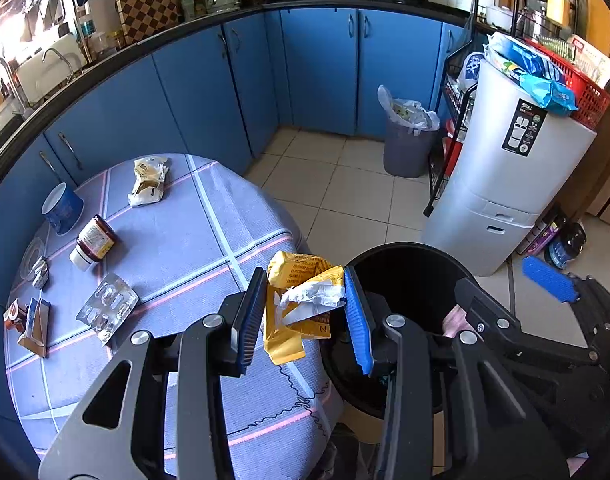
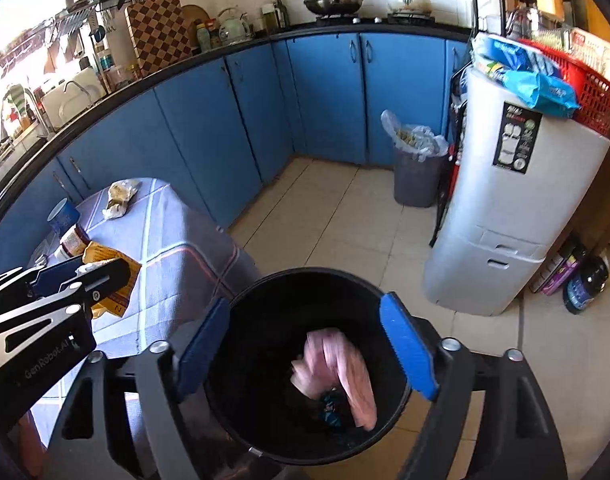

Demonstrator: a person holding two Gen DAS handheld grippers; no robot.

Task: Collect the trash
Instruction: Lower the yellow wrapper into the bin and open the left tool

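Blue-padded left gripper (image 1: pixel 305 312) clamped narrow on a crumpled yellow wrapper (image 1: pixel 293 320) with torn white lining, held above the edge of the table (image 1: pixel 177 248), just left of the black bin (image 1: pixel 409 276). Right gripper (image 2: pixel 305 344) spread wide over the bin mouth, nothing between its fingers; below it, blurred pink trash (image 2: pixel 337 368) inside the bin. Farther left of the left gripper, on the checked cloth: blister pack (image 1: pixel 107 306), brown bottle (image 1: pixel 93 244), blue cup (image 1: pixel 63 208), another crumpled wrapper (image 1: pixel 148 180), torn carton (image 1: pixel 35 326).
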